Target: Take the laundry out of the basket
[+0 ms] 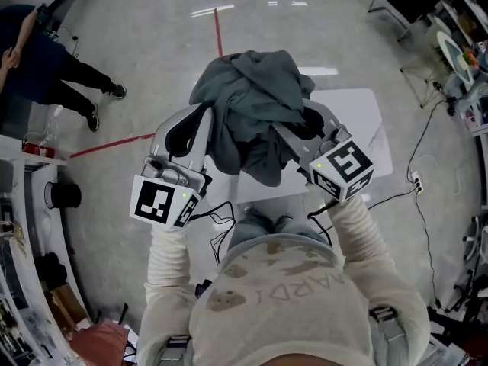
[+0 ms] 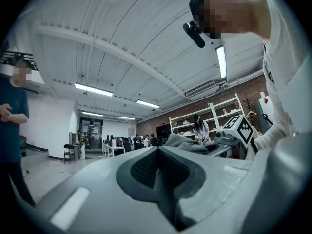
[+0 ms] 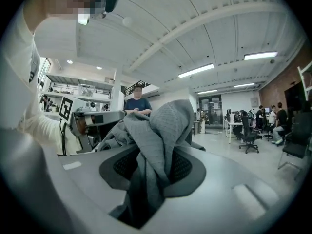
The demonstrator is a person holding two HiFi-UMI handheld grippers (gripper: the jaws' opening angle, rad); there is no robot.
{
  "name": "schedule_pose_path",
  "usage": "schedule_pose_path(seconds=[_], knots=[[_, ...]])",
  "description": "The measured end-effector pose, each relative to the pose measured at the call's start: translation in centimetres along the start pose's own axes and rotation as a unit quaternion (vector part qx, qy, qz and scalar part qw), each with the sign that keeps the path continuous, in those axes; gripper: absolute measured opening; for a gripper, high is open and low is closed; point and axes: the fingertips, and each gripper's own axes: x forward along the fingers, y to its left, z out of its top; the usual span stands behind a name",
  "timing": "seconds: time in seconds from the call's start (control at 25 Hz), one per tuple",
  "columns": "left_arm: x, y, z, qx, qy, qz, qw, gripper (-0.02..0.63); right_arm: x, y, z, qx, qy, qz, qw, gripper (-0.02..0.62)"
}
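Note:
A grey-teal knit garment (image 1: 255,105) hangs bunched in the air between my two grippers, above the floor. My right gripper (image 1: 299,128) is shut on it: in the right gripper view a thick fold of the garment (image 3: 156,135) is pinched between the pads and piles up over the right gripper (image 3: 156,167). My left gripper (image 1: 204,119) sits against the garment's left side. In the left gripper view the left gripper (image 2: 158,152) has its pads together with no cloth between them, and the garment (image 2: 187,141) lies just past the tip. No basket is in view.
A white table (image 1: 358,120) stands below and to the right of the garment. A person in dark blue (image 1: 46,67) stands at the far left. A red tape line (image 1: 219,33) crosses the floor, and cables (image 1: 427,174) trail at the right. Shelving (image 1: 23,227) lines the left edge.

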Motion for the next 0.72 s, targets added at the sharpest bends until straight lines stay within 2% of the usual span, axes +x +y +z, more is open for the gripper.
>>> schedule_pose_path(seconds=[0.44,0.72], knots=[[-1.3,-8.3,3.7,0.012,-0.018,0.026,0.9994,0.002,-7.8,0.1,3.2,0.019,-0.073,-0.012,0.997,0.144],[-3.2,-9.7,5.5,0.015,-0.019,0.049,0.9985,0.002,-10.2,1.7,5.7,0.018,-0.105,-0.003,0.994,0.143]])
